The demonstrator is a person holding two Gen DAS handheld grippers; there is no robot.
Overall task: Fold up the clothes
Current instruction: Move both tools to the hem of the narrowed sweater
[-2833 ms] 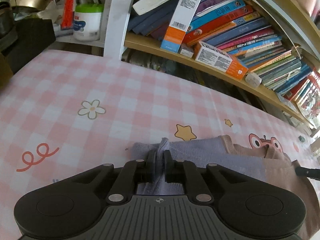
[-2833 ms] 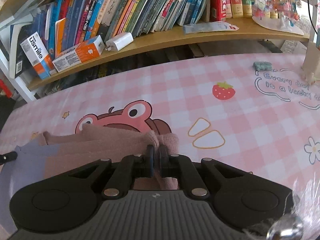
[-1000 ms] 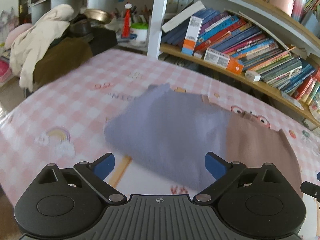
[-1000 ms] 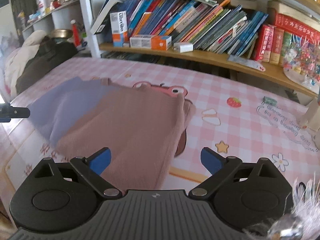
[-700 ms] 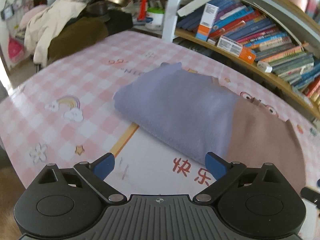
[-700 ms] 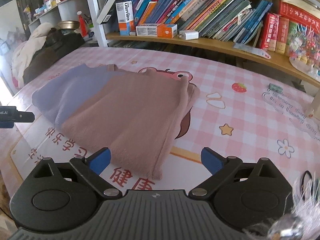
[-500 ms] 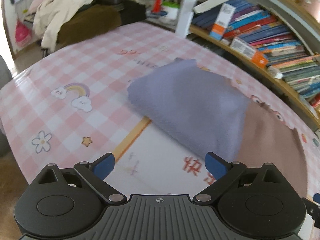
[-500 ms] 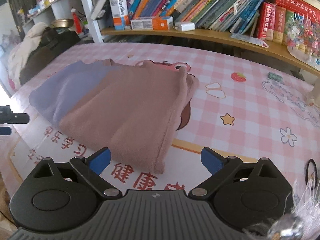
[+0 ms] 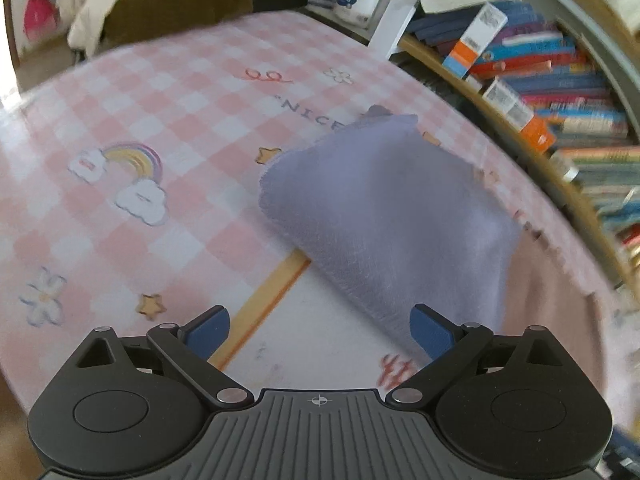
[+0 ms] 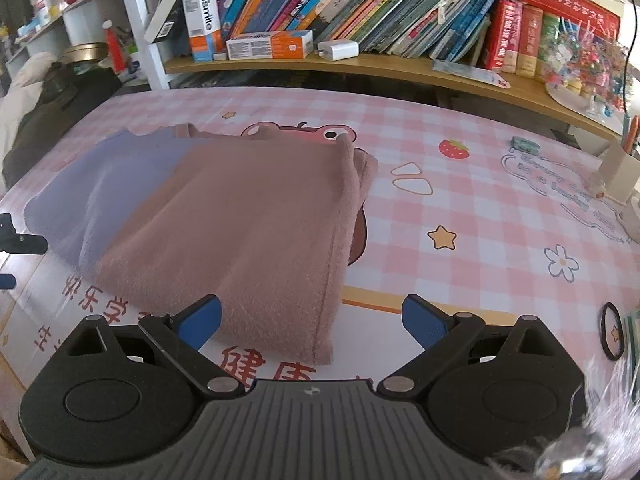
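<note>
A folded garment, lavender on one half (image 9: 392, 216) and dusty pink on the other (image 10: 256, 224), lies flat on the pink checked tablecloth (image 10: 460, 184). My left gripper (image 9: 320, 332) is open and empty, above the table just in front of the lavender end. My right gripper (image 10: 312, 320) is open and empty, just in front of the pink end's near edge. The left gripper's tip shows at the left edge of the right wrist view (image 10: 16, 240).
A wooden shelf of books (image 10: 360, 8) and boxes runs along the table's far side. A pile of clothes (image 9: 132, 4) lies beyond the left end. A black hair tie (image 10: 612, 336), a white stand (image 10: 620, 172) and a small grey object (image 10: 524, 145) sit at the right.
Both grippers let go of the garment's far corners, opened and drew back toward the near edge. The garment now lies folded flat. The left view has swung leftward.
</note>
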